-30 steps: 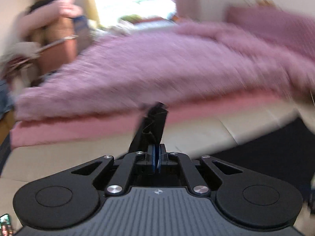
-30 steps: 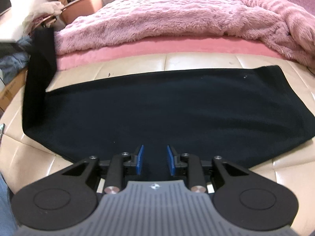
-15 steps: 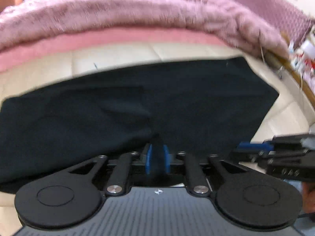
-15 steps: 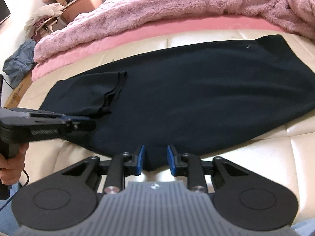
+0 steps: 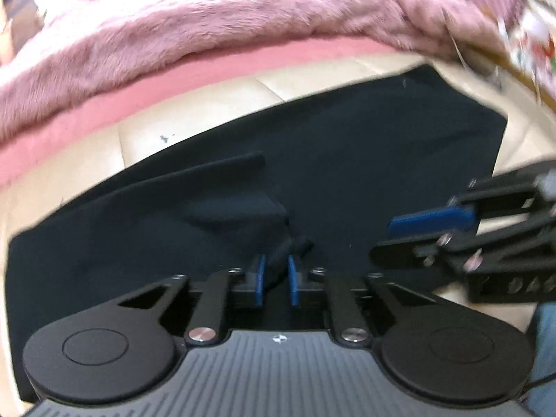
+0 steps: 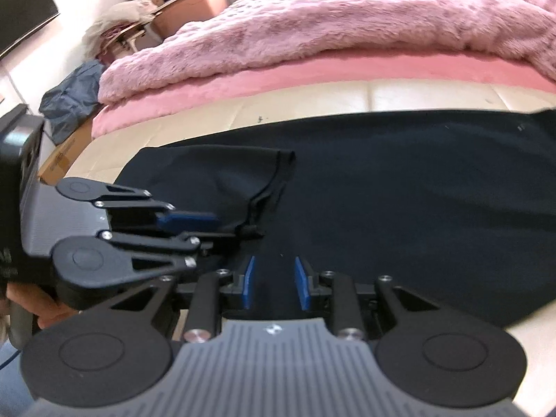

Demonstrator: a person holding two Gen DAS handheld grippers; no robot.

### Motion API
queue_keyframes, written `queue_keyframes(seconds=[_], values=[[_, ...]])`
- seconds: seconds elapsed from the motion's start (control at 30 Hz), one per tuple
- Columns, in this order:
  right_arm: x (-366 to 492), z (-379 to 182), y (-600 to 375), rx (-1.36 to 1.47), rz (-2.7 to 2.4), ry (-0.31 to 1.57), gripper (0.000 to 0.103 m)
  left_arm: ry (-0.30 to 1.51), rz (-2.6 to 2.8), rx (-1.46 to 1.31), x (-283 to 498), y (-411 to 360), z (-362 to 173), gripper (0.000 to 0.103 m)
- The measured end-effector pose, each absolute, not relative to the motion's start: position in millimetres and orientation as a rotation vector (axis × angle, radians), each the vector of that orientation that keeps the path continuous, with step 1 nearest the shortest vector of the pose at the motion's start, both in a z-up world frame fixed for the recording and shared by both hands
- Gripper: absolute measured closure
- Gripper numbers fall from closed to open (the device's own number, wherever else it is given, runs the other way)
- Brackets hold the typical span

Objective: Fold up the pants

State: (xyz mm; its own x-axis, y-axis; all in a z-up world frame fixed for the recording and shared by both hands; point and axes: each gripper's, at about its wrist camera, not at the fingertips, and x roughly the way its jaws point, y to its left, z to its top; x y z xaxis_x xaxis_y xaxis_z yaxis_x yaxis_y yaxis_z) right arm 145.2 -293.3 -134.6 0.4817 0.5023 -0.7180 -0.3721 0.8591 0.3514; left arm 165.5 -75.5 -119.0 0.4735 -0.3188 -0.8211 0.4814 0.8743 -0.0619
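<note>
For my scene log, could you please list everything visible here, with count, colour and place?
pants: one, black, flat on the cream surface, left leg end folded over
cream surface: one, padded, under the pants
fluffy blanket: one, mauve, behind
pink sheet: one, under the blanket
dark bundle: one, blue-grey, far left
screen: one, black, top left
left hand-held gripper: cloth between the parted blue pads
right hand-held gripper: open, at the pants' near edge

Matt black knit pants point(image 6: 399, 187), shaggy pink fleece blanket point(image 6: 330, 24), smooth cream leather-look bench point(image 6: 312, 104), matt plastic hand-held gripper point(image 6: 274, 283)
</note>
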Motion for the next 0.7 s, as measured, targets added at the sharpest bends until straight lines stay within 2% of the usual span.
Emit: queue_keyframes(seconds=[0.1, 0.27, 0.37, 0.4, 0.43, 0.53, 0.63, 0.7], values=[[152.0, -136.4, -287.7, 0.146, 0.570, 0.916, 0.081, 0.970, -0.509, 0.065, 170.4, -58.2, -108.8, 0.102], [169.7, -142.9, -273.4, 0.159, 0.616, 0.904, 0.081, 0.955, -0.476, -0.085, 179.5, -33.6, -93.1, 0.103], [182.3, -145.8, -262.0, 0.155, 0.621, 0.904, 0.081, 0.939, -0.521, 0.060, 176.6, -45.3, -90.5, 0.103], [186.2, -146.8, -258.9, 0.145, 0.606, 0.911, 0.081, 0.942, -0.530, 0.142, 173.1, -53.5, -93.4, 0.098], [188.7, -147.6, -259.0, 0.139, 0.587, 0.917, 0.082, 0.936, -0.532, 0.193, 170.0, -59.2, -96.5, 0.086], [190.2, -148.5, -268.1, 0.157, 0.553, 0.917, 0.087, 0.924, -0.553, 0.271, 164.9, -73.3, -107.2, 0.061], [188.6, -149.9, -274.4, 0.167, 0.538, 0.924, 0.088, 0.937, -0.548, 0.298, 166.0, -82.5, -117.5, 0.055], [186.7, -150.1, -275.7, 0.170, 0.543, 0.926, 0.088, 0.940, -0.533, 0.319, 167.1, -87.5, -123.6, 0.056]])
